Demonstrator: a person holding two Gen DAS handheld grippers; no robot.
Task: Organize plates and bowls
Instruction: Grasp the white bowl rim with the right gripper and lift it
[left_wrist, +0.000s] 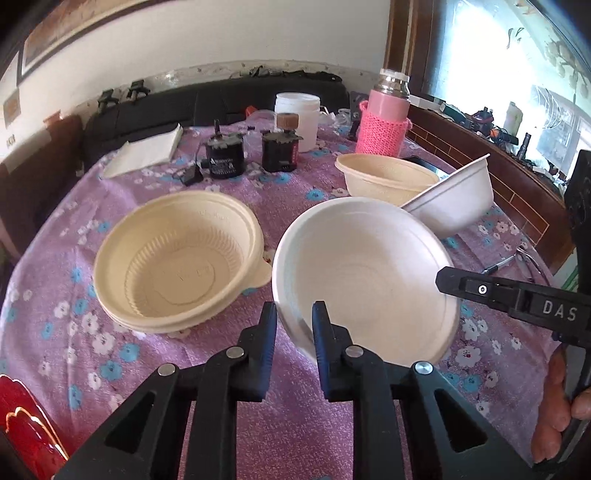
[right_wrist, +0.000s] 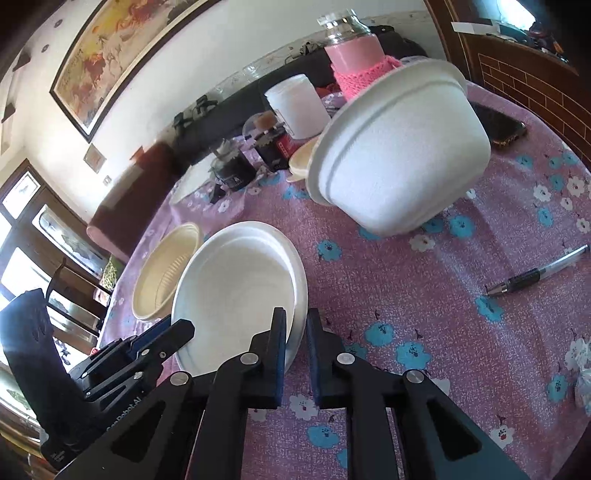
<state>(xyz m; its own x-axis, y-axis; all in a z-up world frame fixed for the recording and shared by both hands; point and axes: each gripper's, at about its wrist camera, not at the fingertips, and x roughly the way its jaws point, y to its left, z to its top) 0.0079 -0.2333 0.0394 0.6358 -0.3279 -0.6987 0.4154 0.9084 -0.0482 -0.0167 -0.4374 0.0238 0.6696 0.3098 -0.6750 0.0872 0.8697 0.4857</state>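
A white shallow plate (left_wrist: 369, 273) is tilted above the purple flowered tablecloth (left_wrist: 110, 343), held at two sides. My left gripper (left_wrist: 295, 310) is shut on its near rim, which runs between the pads. In the right wrist view the right gripper (right_wrist: 297, 314) is shut on the plate's (right_wrist: 240, 280) opposite rim, and the left gripper (right_wrist: 177, 328) shows at the plate's far side. A stack of cream bowls (left_wrist: 177, 258) stands left of the plate. Behind it sit another cream bowl (left_wrist: 384, 177) and a deep white bowl (right_wrist: 402, 155), tipped on its side.
At the back of the table stand a pink flask (left_wrist: 388, 118), a white jar (left_wrist: 299, 118), two black devices (left_wrist: 225, 158) and a white pad (left_wrist: 147, 151). A pen (right_wrist: 535, 273) and a phone (right_wrist: 498, 129) lie at the right. A person's hand (left_wrist: 561, 406) grips the right tool.
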